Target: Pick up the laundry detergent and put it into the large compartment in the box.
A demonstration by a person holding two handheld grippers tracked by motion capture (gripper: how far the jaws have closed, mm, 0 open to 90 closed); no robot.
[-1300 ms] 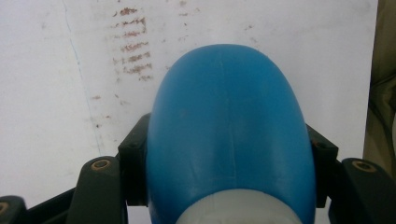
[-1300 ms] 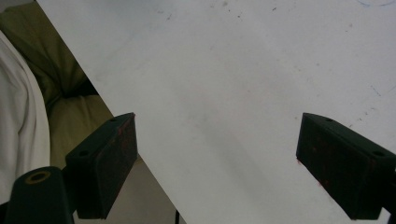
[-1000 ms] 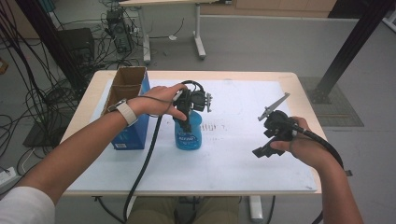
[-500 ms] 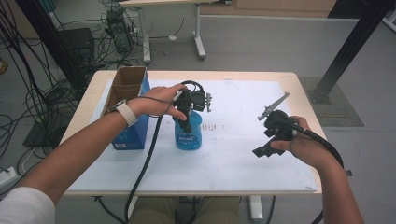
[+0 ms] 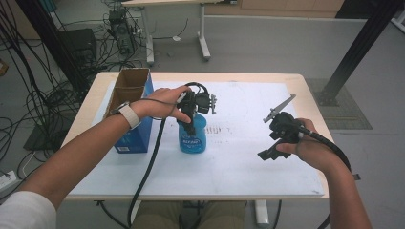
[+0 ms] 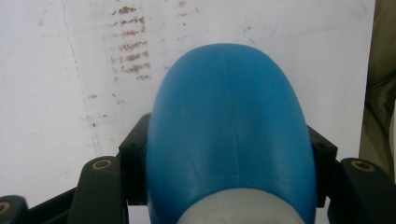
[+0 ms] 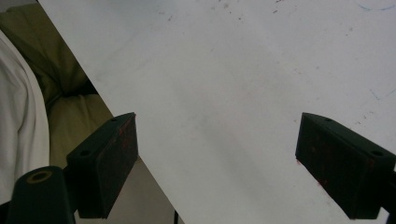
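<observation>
- The left gripper (image 5: 192, 125) is coming down from above onto the blue bottle (image 5: 192, 137), just left of centre in the high view, and its jaws are clamping the bottle's upper body.
- In the left gripper view the blue bottle (image 6: 231, 135) is swelling up through the middle of the frame, a black pad (image 6: 134, 165) pressing on each flank and a pale band at the bottom edge, cap or neck, hard to say which.
- The bottle is standing upright on the white mat (image 5: 239, 157), base down, just right of the blue cardboard box (image 5: 135, 117), which is sitting open-topped at centre left; bottle and box are near each other but not touching.
- The right gripper (image 5: 270, 150) is hovering at the right of the high view, over the mat and well apart from the bottle.
- In the right gripper view its two pads (image 7: 112, 161) are standing wide apart at the lower corners, with nothing but bare mat between them.
- My read: the grasp is made and the lift is not yet begun.
- The next move is calling for a straight, steady rise so the rounded plastic is not slipping through the pads.
- If the bottle is heading for the box, it is needing to clear the near wall before swinging left.
- The risk I am seeing: the grip is sitting high, so the bottle could be swaying below it.
</observation>
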